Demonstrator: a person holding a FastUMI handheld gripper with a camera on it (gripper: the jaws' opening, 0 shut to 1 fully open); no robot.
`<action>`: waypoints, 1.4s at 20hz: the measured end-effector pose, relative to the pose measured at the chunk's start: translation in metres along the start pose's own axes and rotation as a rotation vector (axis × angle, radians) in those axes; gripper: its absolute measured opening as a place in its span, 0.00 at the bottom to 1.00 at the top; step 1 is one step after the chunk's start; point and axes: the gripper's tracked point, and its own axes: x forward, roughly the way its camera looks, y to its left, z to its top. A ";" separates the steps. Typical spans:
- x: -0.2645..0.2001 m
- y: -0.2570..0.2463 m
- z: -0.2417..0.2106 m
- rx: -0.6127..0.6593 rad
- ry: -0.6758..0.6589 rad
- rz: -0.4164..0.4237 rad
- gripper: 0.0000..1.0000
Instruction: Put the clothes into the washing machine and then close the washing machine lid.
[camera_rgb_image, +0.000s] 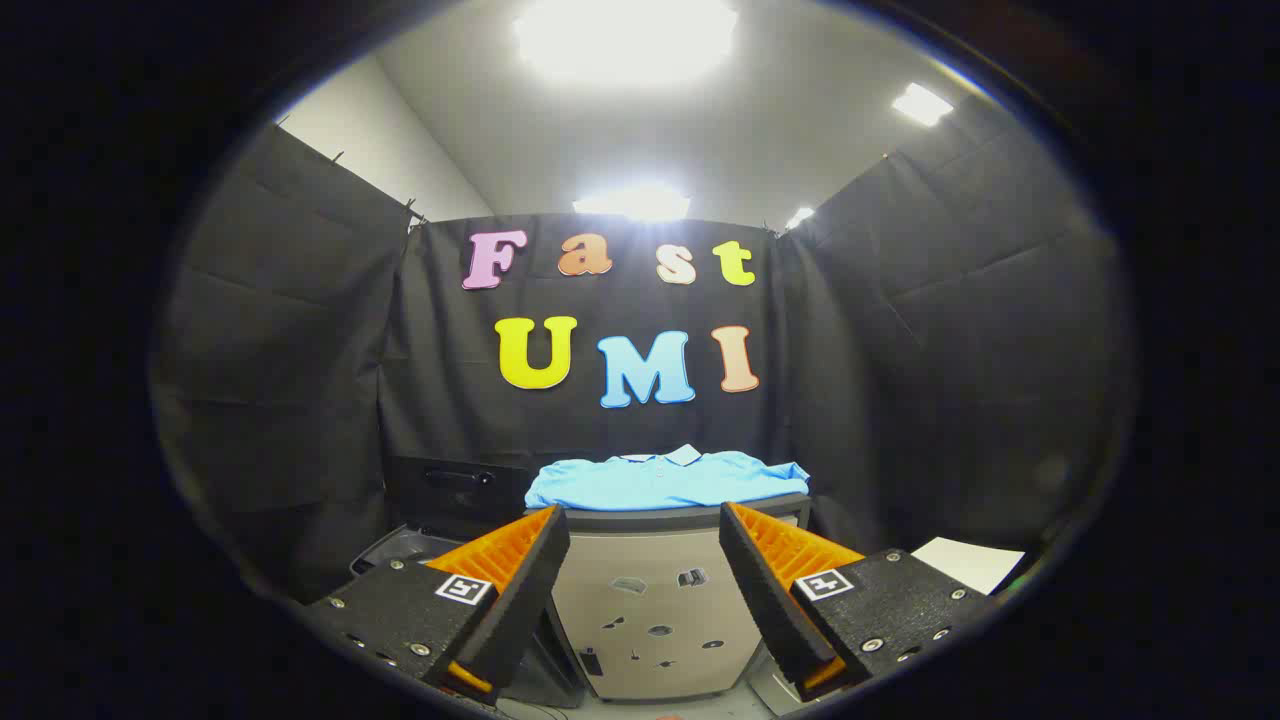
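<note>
A light blue polo shirt (665, 479) lies folded on top of a pale cabinet (655, 610), which stands ahead of my fingers, against the back wall. Left of the cabinet sits a dark machine with its lid (460, 487) raised at the back; only its rim (395, 548) shows past my left finger. My gripper (645, 548) is open, with nothing between the fingers. The fingertips sit level with the cabinet's top edge and short of the shirt.
Black cloth walls close the booth on three sides. A white sheet (968, 563) lies low at the right, beyond the right finger. Several small stickers dot the cabinet's front. Bright ceiling lights glare overhead.
</note>
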 end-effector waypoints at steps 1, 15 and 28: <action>0.001 0.000 0.000 -0.002 -0.001 0.001 0.95; -0.002 0.000 -0.004 0.008 0.002 -0.019 0.95; 0.021 -0.009 0.023 0.008 -0.024 -0.032 0.95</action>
